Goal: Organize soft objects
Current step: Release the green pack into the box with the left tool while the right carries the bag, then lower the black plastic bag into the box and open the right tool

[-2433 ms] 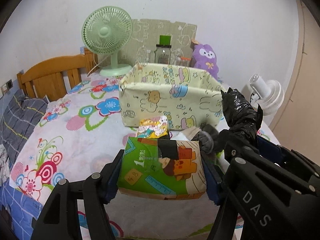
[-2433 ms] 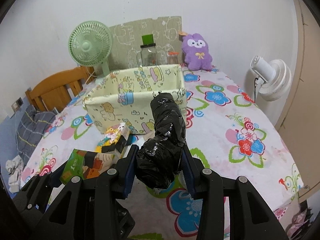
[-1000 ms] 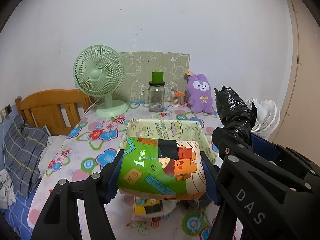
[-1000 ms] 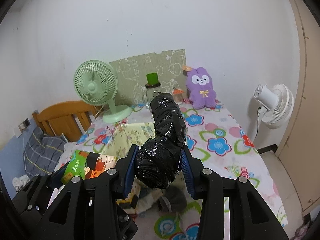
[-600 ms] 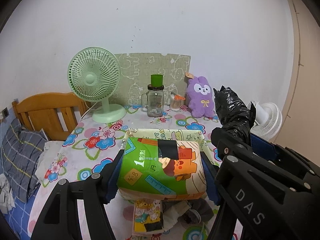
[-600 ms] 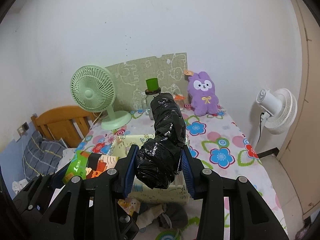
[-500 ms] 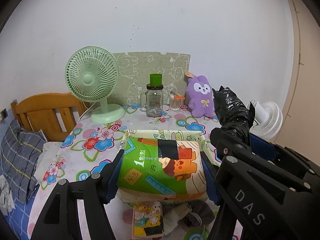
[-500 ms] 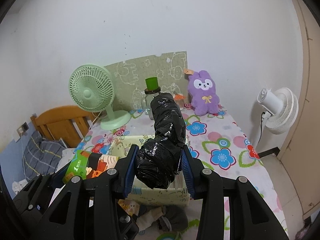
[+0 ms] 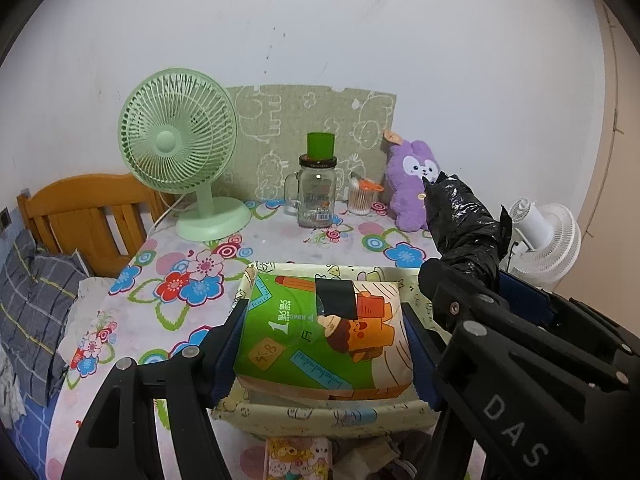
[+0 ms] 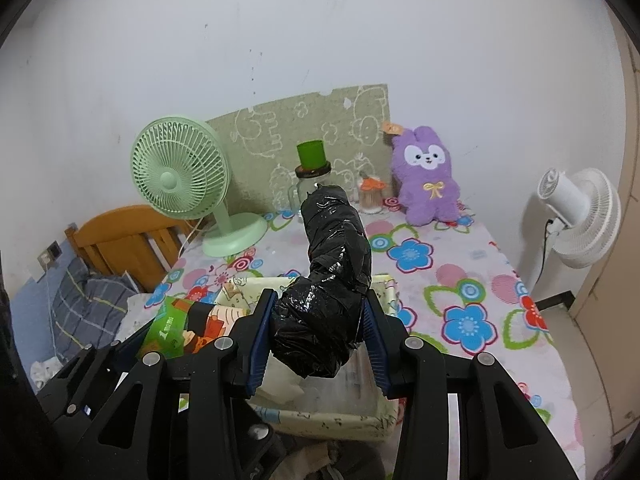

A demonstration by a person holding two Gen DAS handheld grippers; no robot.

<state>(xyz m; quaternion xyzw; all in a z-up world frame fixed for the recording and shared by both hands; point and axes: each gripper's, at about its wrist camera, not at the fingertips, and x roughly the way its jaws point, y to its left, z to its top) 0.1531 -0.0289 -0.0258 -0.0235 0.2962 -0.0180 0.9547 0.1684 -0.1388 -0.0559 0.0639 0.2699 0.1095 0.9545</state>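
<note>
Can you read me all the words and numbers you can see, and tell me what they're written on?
"DAS": on the right tongs.
"1" and "OPEN": on the green tissue pack held by the left tongs.
Other print on the pack, and the glass jar's label: too small to read.

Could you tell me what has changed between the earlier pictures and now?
Both grippers rose from the table and moved over the fabric bin. The left gripper still clamps the tissue pack, the right gripper the black bag roll. Nothing was released; the small pack stayed on the table.
</note>
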